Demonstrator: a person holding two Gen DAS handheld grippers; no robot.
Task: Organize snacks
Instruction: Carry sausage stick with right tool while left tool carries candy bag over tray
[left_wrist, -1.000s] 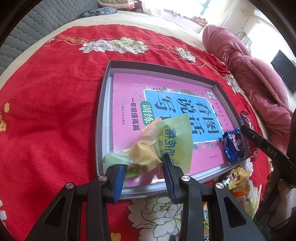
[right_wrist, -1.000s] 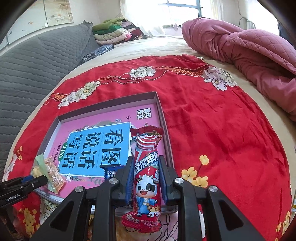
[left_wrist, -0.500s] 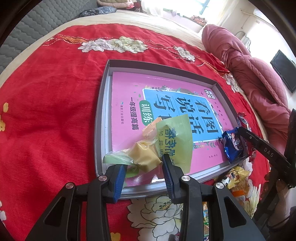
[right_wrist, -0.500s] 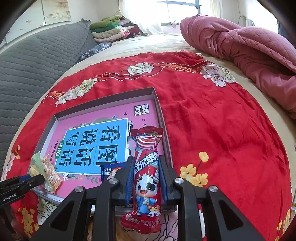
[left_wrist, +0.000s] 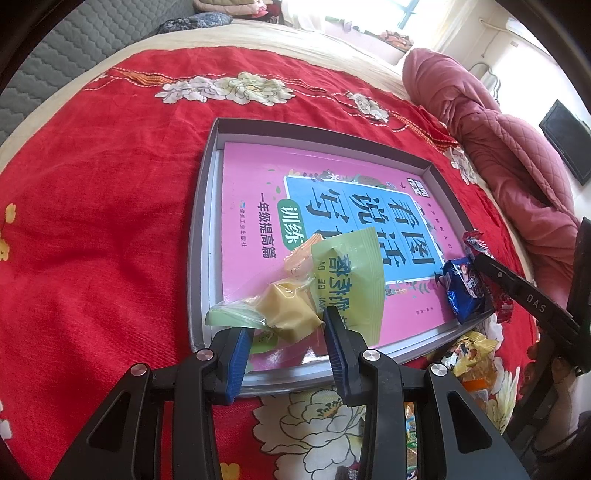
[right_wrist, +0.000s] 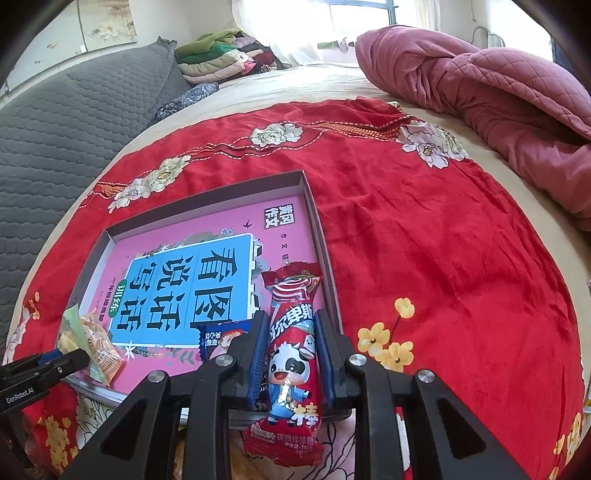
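The right tool (right_wrist: 290, 354) was clamped on a red snack stick (right_wrist: 291, 354) with a cartoon cow on its wrapper; both blue pads pressed its sides, and the stick stood lengthwise between them, its top end over the near right corner of the grey tray (right_wrist: 314, 218). The tray lay on a red flowered cloth (right_wrist: 424, 229) spread over a bed, and a pink book (right_wrist: 192, 288) covered the tray's floor. A small blue packet (right_wrist: 218, 338) lay on the book just left of that tool.

The left tool (left_wrist: 288, 345) stood partly open at the tray's near edge. A clear bag of yellow snacks (left_wrist: 291, 306) with a green label sat on the book between its 2 pads; I cannot tell whether the pads touched it. More wrapped snacks (left_wrist: 469, 354) lay on the cloth outside the tray's near right corner.
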